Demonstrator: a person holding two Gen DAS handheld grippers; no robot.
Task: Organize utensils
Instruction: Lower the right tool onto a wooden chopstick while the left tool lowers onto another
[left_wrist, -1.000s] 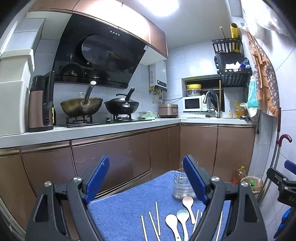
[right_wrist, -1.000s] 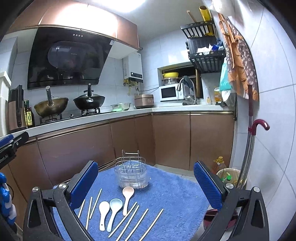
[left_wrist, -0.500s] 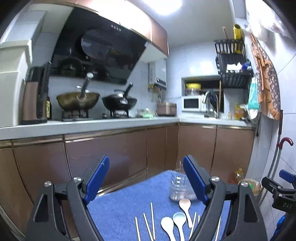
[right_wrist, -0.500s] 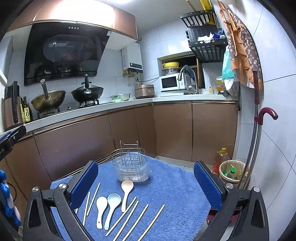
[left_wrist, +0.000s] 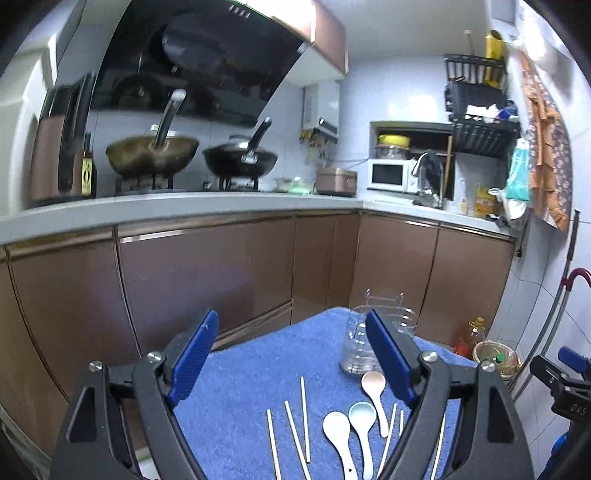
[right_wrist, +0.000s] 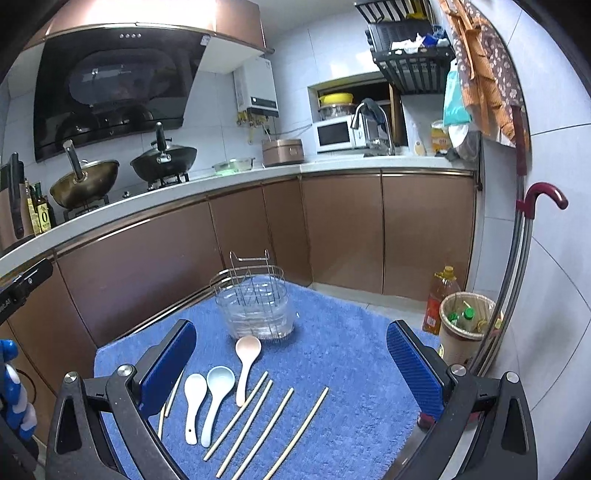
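A clear utensil holder with a wire rack (right_wrist: 255, 306) stands at the far side of a blue towel (right_wrist: 343, 354). In front of it lie a pink spoon (right_wrist: 246, 363), a pale blue spoon (right_wrist: 216, 395) and a white spoon (right_wrist: 193, 400), with several wooden chopsticks (right_wrist: 273, 424) beside them. In the left wrist view the holder (left_wrist: 360, 347), the three spoons (left_wrist: 364, 424) and the chopsticks (left_wrist: 295, 432) also show. My left gripper (left_wrist: 291, 362) and right gripper (right_wrist: 291, 365) are both open, empty and above the towel's near side.
Brown kitchen cabinets (right_wrist: 332, 236) and a counter with two woks (right_wrist: 162, 158) stand behind the towel. A waste bin (right_wrist: 465, 325) and an oil bottle (right_wrist: 441, 295) stand on the floor at the right. A cane (right_wrist: 528, 218) leans on the right wall.
Both grippers have tilted downward and moved closer to the towel; the utensils and holder show larger and higher in both views. Both stay open.
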